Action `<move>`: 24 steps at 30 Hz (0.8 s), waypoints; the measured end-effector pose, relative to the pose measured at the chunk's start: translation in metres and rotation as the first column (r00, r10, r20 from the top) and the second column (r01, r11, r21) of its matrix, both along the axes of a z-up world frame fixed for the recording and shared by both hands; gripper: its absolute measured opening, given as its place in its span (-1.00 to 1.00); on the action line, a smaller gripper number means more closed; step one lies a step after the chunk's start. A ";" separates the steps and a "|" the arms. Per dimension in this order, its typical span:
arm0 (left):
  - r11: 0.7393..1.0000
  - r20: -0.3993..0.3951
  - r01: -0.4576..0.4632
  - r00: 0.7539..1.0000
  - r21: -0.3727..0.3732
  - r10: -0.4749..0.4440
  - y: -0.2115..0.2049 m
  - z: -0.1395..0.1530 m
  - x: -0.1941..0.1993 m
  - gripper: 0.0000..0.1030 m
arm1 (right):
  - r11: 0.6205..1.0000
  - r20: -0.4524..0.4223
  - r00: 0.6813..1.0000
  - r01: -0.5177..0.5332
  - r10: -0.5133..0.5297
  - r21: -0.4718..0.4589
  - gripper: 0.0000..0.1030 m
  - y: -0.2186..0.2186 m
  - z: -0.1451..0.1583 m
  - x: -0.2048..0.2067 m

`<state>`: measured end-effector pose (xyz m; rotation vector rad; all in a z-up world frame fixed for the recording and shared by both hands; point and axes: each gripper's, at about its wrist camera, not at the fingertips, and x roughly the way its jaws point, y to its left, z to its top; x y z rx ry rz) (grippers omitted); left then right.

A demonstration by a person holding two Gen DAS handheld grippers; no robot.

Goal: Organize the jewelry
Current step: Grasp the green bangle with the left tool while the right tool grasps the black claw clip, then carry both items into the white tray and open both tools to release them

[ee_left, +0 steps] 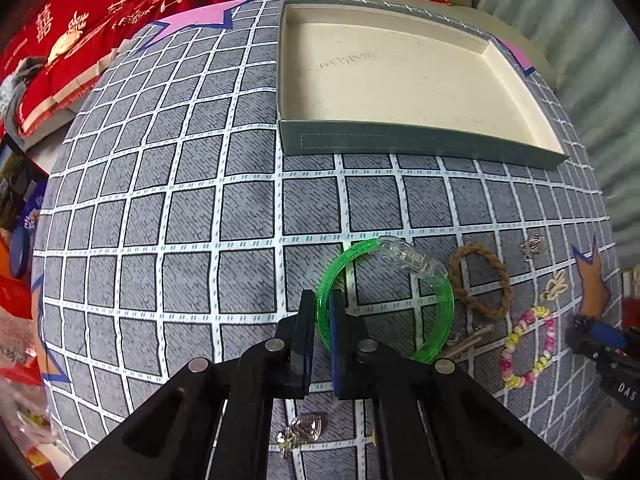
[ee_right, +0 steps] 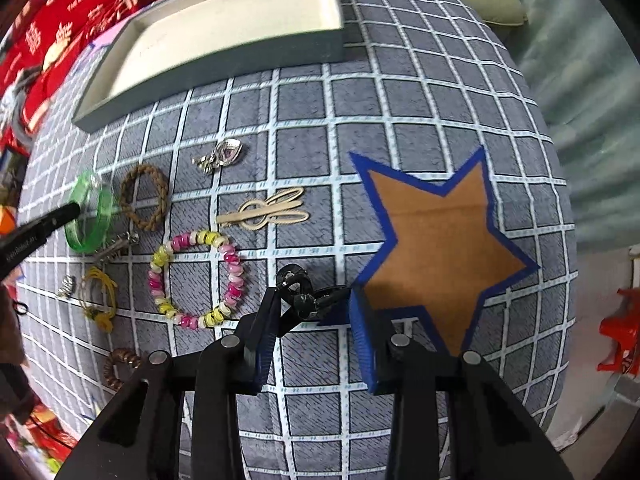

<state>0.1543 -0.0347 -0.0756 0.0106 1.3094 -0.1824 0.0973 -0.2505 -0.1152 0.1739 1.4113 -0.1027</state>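
Observation:
My left gripper (ee_left: 321,312) is shut on the rim of a green plastic bracelet (ee_left: 400,300), which rests on the checked cloth; the bracelet also shows in the right wrist view (ee_right: 90,216). My right gripper (ee_right: 314,312) is open, with a small black hair clip (ee_right: 304,290) lying between its fingers near the left one. The empty cream-lined box (ee_left: 400,76) stands at the far side, also in the right wrist view (ee_right: 224,24). A brown braided ring (ee_left: 480,280), a pink and yellow bead bracelet (ee_left: 528,348) and a gold scissor-shaped clip (ee_right: 268,212) lie between them.
A silver pendant (ee_left: 304,430) lies under my left gripper; another silver charm (ee_right: 220,156) is near the box. A yellow band (ee_right: 98,296), a brown coil tie (ee_right: 120,366) and a metal clip (ee_right: 118,244) lie left. An orange star (ee_right: 436,248) is printed on the cloth. Red cushions (ee_left: 100,20) sit behind.

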 end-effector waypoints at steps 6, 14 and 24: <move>0.999 0.026 -0.020 0.999 -0.042 0.021 0.008 0.019 -0.015 -0.69 | 0.999 0.034 0.999 0.014 -0.016 0.044 -0.27 -0.026 0.023 0.013; 0.996 0.090 -0.039 0.995 -0.084 0.046 0.000 0.060 0.019 -0.69 | 0.996 0.119 0.993 -0.027 0.016 0.091 -0.27 -0.031 0.062 0.091; 0.994 0.153 -0.063 0.985 -0.084 0.076 -0.020 0.073 0.071 -0.69 | 0.991 0.194 0.979 -0.087 0.065 0.105 -0.27 -0.023 0.053 0.178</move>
